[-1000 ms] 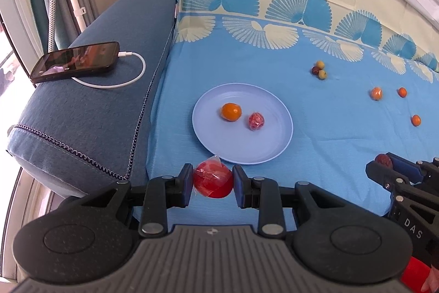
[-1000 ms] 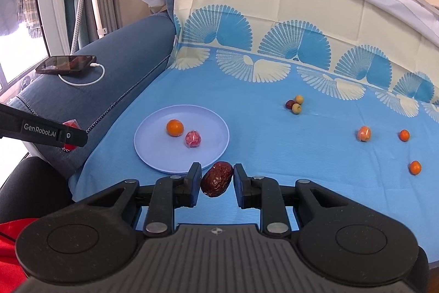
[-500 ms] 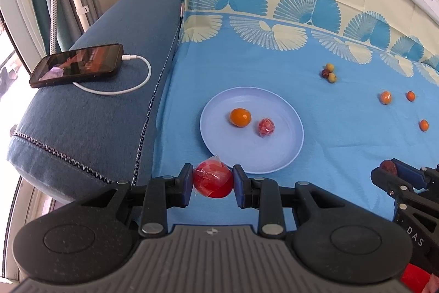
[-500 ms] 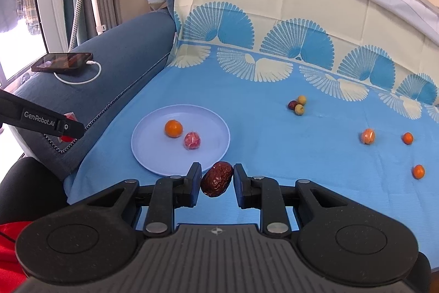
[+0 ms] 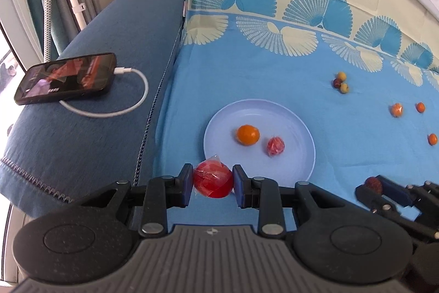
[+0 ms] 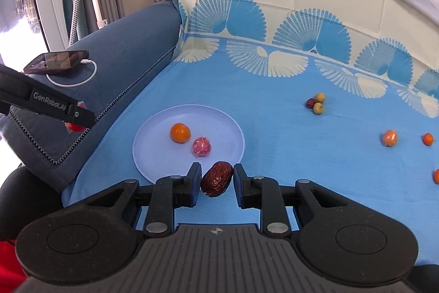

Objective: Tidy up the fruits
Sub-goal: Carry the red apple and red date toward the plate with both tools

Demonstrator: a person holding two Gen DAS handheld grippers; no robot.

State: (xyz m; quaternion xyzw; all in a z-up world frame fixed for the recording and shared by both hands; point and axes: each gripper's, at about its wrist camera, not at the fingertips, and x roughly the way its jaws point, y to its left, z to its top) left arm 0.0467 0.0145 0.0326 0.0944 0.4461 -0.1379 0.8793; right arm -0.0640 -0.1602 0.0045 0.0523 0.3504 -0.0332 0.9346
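While the left gripper point(image 5: 213, 181) pinches a red plastic-wrapped fruit point(image 5: 212, 179) and the right gripper point(image 6: 216, 180) is clamped on a wrinkled brown date point(image 6: 216, 178), both hang just short of the near rim of the pale blue plate point(image 5: 299, 128). Each load should be carried well over the plate, lowered close, and released onto bare plate beside the orange fruit point(image 5: 248, 134) and the small wrapped red one point(image 5: 275, 145), so nothing rolls off.

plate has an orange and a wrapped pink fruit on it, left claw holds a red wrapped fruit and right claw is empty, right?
Not quite. The right claw is not empty: the right wrist view shows it shut on a dark wrinkled date. The rest stands: the plate holds an orange and a wrapped pink fruit, and the left claw holds a red wrapped fruit.
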